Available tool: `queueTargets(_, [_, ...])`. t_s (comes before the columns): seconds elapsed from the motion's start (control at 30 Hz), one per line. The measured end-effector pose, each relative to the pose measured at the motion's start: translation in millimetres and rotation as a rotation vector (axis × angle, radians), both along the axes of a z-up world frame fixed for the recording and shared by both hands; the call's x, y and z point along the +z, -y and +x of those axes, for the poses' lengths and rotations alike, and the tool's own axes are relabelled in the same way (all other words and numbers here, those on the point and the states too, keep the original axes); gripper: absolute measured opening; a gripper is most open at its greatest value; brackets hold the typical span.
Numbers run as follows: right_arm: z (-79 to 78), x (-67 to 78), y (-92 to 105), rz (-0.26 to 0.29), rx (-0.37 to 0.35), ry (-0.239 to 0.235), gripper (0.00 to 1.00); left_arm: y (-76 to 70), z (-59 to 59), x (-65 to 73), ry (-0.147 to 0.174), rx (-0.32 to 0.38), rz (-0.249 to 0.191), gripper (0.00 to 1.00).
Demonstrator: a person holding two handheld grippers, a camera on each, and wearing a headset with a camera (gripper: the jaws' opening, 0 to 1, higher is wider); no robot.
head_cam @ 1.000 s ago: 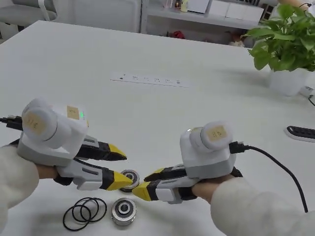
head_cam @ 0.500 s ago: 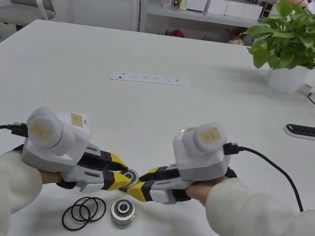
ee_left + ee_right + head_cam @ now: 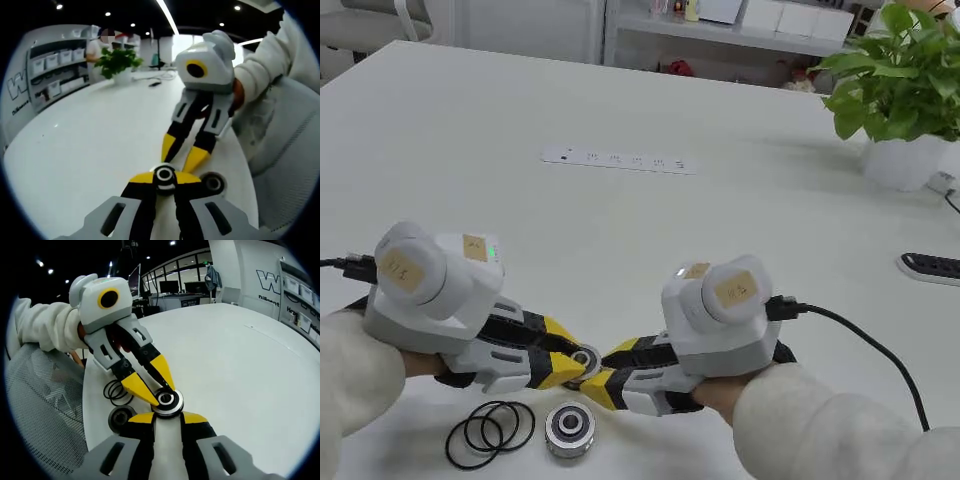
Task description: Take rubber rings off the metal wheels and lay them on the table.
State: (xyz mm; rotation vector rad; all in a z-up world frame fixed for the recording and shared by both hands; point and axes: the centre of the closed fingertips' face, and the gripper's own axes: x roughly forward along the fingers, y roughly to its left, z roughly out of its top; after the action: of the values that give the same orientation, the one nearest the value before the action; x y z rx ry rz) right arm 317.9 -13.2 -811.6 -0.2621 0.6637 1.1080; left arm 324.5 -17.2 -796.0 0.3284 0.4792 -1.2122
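Two jaws of the left gripper, spread wide a second ago, are now clamped on the metal wheel. The right gripper is set tip-to-tip against it; whether it grips cannot be told. Ring removal is judged about to start. A second wheel and loose rubber rings are noted just behind the left gripper's tips, towards the near edge of the table. Open room is left ahead of both grippers.
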Motion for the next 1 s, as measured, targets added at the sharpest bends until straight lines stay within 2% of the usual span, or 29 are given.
queueTargets(0.03, [-0.3, 0.1, 0.8, -0.001, 0.003, -0.001, 0.13, -0.7, -0.2, 0.4, 0.000, 0.001, 0.000, 0.14])
queueTargets(0.1, [0.8, -0.8, 3.3, -0.023, 0.017, 0.034, 0.05, -2.0, 0.0, 0.6, 0.001, 0.006, -0.002, 0.14])
queueTargets(0.17, [0.6, -0.6, 2.3, -0.017, 0.009, 0.019, 0.05, -2.3, -0.7, 0.9, 0.001, 0.008, -0.004, 0.14])
queueTargets(0.37, [2.7, -1.4, 4.0, -0.025, -0.014, 0.012, 0.00, -3.5, -2.1, 1.5, -0.002, 0.014, -0.008, 0.14])
queueTargets(0.47, [3.5, -1.6, 4.8, -0.017, -0.044, -0.013, 0.00, -4.0, -2.7, 1.8, 0.000, 0.013, -0.009, 0.14])
queueTargets(0.7, [9.1, -2.1, 10.6, 0.079, -0.207, -0.184, 0.00, -4.3, -2.9, 2.8, 0.004, 0.012, -0.012, 0.14])
queueTargets(0.77, [10.8, -0.5, 12.3, 0.102, -0.231, -0.201, 0.00, -4.3, -2.9, 3.0, 0.007, 0.011, -0.011, 0.14])
queueTargets(0.8, [10.8, 0.5, 13.1, 0.117, -0.250, -0.225, 0.00, -4.3, -3.0, 3.0, 0.007, 0.012, -0.011, 0.14])
queueTargets(0.9, [11.6, 2.2, 14.4, 0.138, -0.269, -0.245, 0.00, -4.4, -2.7, 3.1, 0.008, 0.012, -0.010, 0.14])
queueTargets(1.0, [13.9, 7.1, 14.4, 0.199, -0.322, -0.304, 0.00, -4.5, -2.9, 3.2, 0.007, 0.014, -0.011, 0.14])
